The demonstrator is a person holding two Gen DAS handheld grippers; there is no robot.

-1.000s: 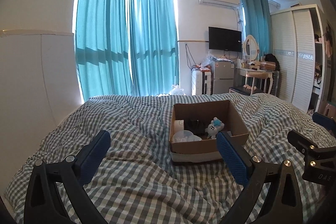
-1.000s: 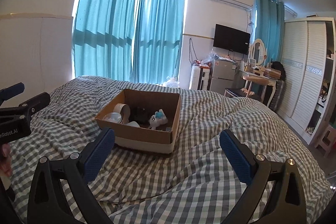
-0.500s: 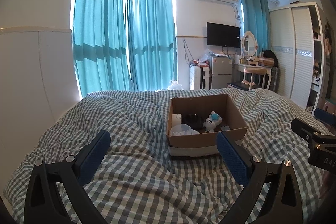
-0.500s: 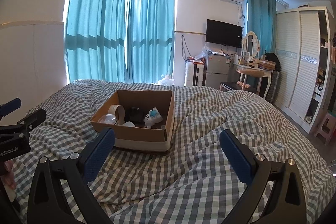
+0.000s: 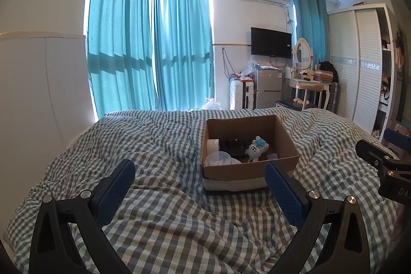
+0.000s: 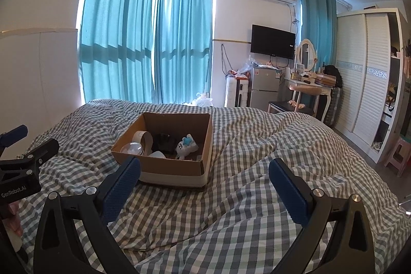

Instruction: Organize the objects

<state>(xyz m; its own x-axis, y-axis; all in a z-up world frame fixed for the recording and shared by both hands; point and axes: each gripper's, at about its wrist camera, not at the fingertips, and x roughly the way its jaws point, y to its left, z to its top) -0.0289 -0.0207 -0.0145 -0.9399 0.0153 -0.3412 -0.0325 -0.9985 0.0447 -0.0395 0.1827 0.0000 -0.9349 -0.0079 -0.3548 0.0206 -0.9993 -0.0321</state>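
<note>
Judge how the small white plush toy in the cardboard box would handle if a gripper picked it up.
The plush toy looks soft, so it would probably squash between the fingers rather than slip. It seems light. Leaning among clutter in the cardboard box, it may flop once lifted.

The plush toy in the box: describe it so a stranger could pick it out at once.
On the checked bedspread sits an open cardboard box. Inside, toward its right wall, is the small white plush toy, next to a black object and a clear plastic lid. It alone has a drawn face and a blue star on its head.
</note>
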